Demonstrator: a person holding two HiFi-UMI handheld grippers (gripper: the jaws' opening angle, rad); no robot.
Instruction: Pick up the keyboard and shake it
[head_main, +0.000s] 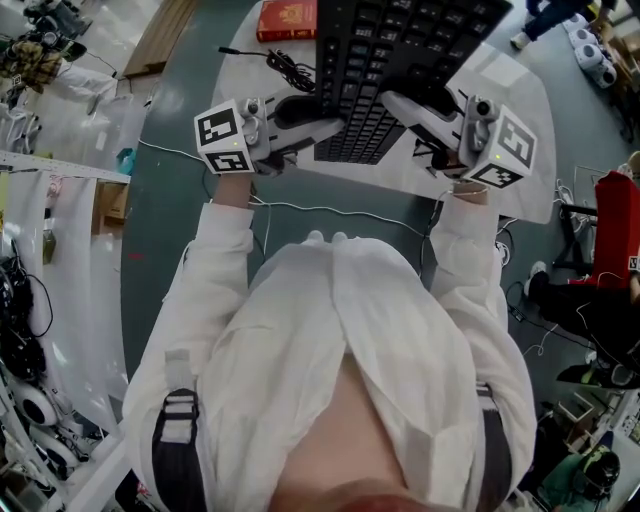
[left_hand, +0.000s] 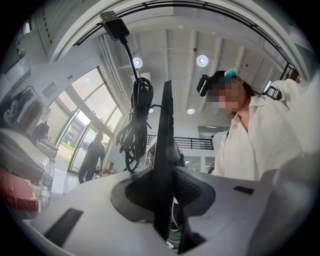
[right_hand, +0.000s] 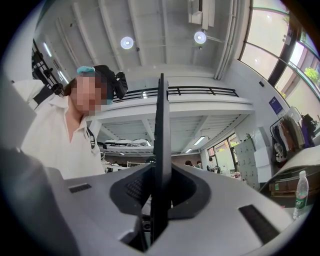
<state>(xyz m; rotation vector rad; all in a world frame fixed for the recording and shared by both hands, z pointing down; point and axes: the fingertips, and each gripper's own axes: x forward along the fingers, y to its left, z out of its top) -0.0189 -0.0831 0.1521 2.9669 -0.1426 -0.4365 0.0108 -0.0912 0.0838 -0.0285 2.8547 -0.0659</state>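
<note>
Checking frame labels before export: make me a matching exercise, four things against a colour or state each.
Things:
1. keyboard
2. book
3. cable
4. table

Descriptions:
A. white
B. clamped on its edges by the left gripper and the right gripper
C. red
D. bundled in a coil

Pairs: 1-B, 2-C, 3-D, 4-A

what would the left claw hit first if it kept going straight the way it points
The black computer keyboard: the left claw is shut on its edge, so pushing on would drive the board deeper between the jaws. Its bundled black cable hangs left of that line, probably missed.
</note>
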